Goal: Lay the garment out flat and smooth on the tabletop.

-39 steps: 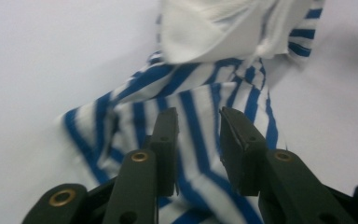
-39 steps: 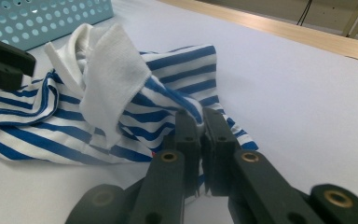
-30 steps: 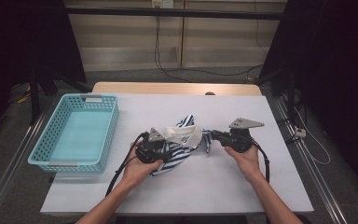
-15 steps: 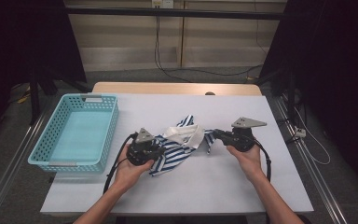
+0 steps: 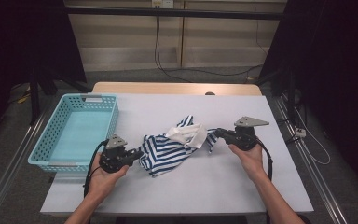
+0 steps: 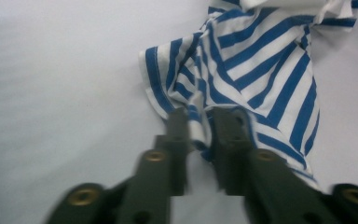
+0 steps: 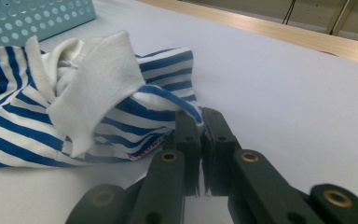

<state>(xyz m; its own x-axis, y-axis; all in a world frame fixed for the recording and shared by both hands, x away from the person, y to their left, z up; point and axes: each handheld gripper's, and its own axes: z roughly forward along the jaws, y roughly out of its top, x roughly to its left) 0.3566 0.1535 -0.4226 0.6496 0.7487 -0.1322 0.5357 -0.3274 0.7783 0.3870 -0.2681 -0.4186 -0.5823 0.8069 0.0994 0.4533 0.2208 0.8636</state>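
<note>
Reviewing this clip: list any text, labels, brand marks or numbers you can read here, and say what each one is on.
No text here can be read.
Small red tag or print on the hem of the striped garment, seen in the right gripper view: too small and blurred to read.
Pale label plate on the far rim of the basket, in the high view: no legible writing.

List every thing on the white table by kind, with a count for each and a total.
Blue-and-white striped garment: 1
Turquoise perforated basket: 1
Hand-held grippers: 2, the left gripper and the right gripper, each at an edge of the garment
Total: 4
</note>
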